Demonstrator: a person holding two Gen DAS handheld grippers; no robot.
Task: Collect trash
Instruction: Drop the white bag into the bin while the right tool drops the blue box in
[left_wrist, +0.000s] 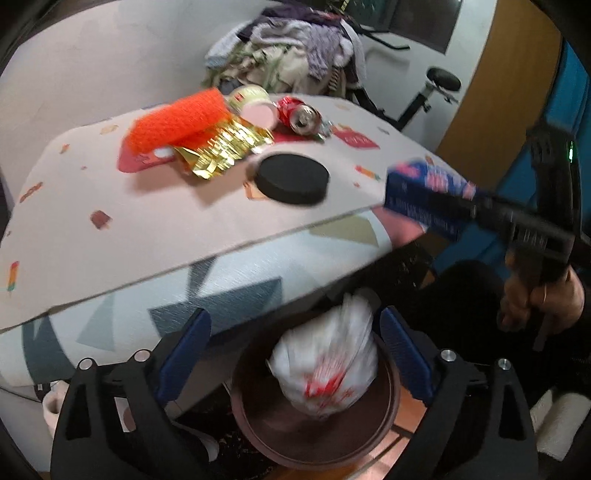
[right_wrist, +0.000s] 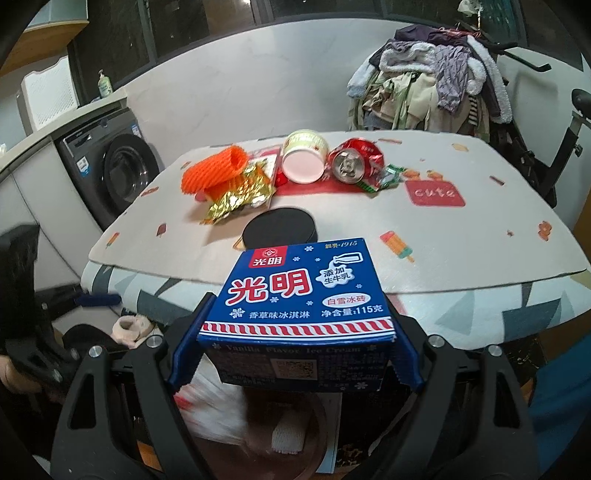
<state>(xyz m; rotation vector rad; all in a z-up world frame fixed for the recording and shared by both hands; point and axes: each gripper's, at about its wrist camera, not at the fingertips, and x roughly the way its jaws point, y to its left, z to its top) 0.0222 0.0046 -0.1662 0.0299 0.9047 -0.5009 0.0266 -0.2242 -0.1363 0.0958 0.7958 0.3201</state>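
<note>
My right gripper (right_wrist: 295, 332) is shut on a blue ice cream box (right_wrist: 299, 291), held just off the table's near edge, above a brown bin (right_wrist: 295, 454). The box also shows in the left wrist view (left_wrist: 424, 195). My left gripper (left_wrist: 295, 347) is open above the brown bin (left_wrist: 384, 417), where a blurred white and red plastic bag (left_wrist: 328, 362) sits between the fingers without touching them. On the table lie an orange foam net (right_wrist: 214, 171), a gold wrapper (right_wrist: 236, 195), a white cup (right_wrist: 303, 158), a crushed red can (right_wrist: 351, 162), a green wrapper (right_wrist: 386, 179) and a black round lid (right_wrist: 279, 229).
A washing machine (right_wrist: 110, 173) stands at the left. A pile of clothes (right_wrist: 428, 81) on an exercise bike (right_wrist: 561, 140) stands behind the table (right_wrist: 461, 251). A slipper (right_wrist: 129, 326) lies on the floor by the bin.
</note>
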